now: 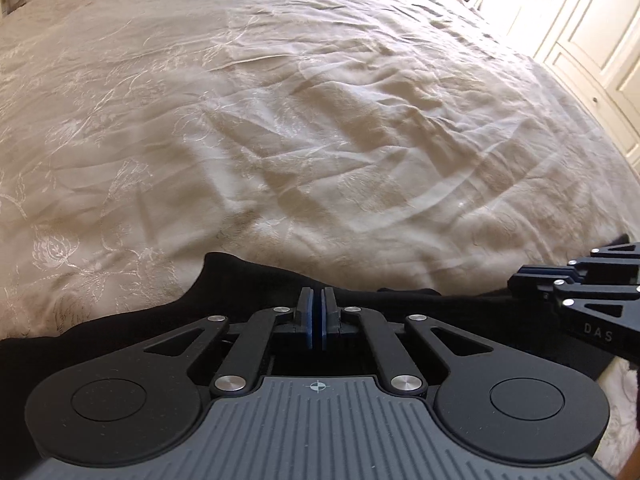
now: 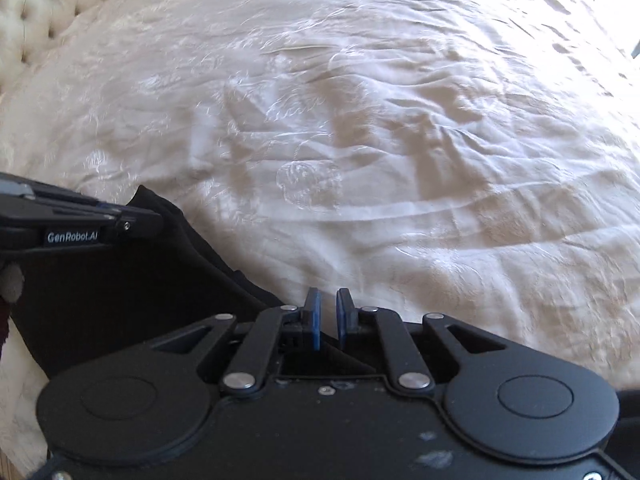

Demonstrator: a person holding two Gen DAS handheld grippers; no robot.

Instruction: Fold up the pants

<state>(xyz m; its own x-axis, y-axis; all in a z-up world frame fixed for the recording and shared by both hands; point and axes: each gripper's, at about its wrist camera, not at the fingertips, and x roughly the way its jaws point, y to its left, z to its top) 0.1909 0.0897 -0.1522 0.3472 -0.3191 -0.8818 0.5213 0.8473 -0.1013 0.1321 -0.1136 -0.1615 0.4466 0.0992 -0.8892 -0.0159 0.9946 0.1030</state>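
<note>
Black pants (image 1: pixel 132 320) lie at the near edge of the bed, mostly hidden under both grippers; they also show in the right wrist view (image 2: pixel 132 276). My left gripper (image 1: pixel 319 300) is over the pants with its blue pads pressed together, and I cannot see cloth between them. It shows from the side in the right wrist view (image 2: pixel 154 216). My right gripper (image 2: pixel 328 308) stands slightly open over the pants' edge with a narrow gap between its pads. It shows at the right of the left wrist view (image 1: pixel 520 280).
A cream embroidered bedspread (image 1: pixel 280 120) covers the whole bed, wrinkled in the middle. A tufted headboard (image 2: pixel 44 4) is at the far left. White cupboard doors (image 1: pixel 592 32) stand beyond the bed's right side.
</note>
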